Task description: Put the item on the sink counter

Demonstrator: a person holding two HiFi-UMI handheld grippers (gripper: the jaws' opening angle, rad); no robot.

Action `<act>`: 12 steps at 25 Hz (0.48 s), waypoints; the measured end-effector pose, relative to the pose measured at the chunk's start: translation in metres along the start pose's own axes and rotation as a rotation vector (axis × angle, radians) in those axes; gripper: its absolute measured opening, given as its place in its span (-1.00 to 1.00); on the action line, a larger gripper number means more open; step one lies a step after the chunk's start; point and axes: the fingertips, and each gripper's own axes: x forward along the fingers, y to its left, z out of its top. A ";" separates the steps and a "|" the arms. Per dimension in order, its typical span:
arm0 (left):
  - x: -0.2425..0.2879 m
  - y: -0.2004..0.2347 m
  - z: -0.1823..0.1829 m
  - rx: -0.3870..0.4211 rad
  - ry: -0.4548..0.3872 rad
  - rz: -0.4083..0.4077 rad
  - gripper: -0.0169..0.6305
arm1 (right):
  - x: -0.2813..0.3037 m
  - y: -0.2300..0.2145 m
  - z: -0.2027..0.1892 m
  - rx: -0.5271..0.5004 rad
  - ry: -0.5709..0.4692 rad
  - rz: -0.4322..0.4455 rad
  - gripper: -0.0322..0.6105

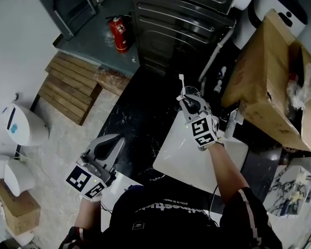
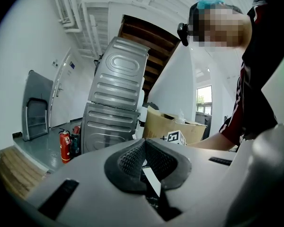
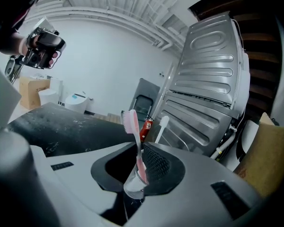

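The right gripper (image 3: 137, 170) pinches a clear cup (image 3: 134, 186), its toothbrushes (image 3: 131, 122) upright, above the black sink counter (image 1: 140, 113) lying below and left of it, while the left gripper (image 2: 144, 161), jaws pressed together, hangs farther off.

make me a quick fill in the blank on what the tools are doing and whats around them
1. The right tool is shut on a clear cup holding a white toothbrush and a ____ one.
2. The jaws of the left tool are ____.
3. The fire extinguisher on the floor is ____.
4. The cardboard box is on the person's ____ side.

Missing words: pink; shut; red; right
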 end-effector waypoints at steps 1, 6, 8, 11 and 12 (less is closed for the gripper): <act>0.000 0.000 0.001 0.002 -0.001 -0.001 -0.90 | -0.001 0.001 0.000 0.001 0.001 0.002 -0.70; 0.000 -0.004 0.005 0.009 -0.009 -0.012 -0.90 | -0.010 0.002 0.003 0.006 -0.006 0.005 -0.64; 0.002 -0.007 0.007 0.013 -0.011 -0.019 -0.90 | -0.016 0.002 0.005 0.009 -0.009 0.002 -0.62; 0.005 -0.013 0.009 0.017 -0.017 -0.035 -0.90 | -0.028 0.000 0.004 0.006 -0.001 -0.013 -0.62; 0.006 -0.015 0.010 0.020 -0.020 -0.042 -0.90 | -0.033 -0.001 0.003 0.011 0.000 -0.019 -0.62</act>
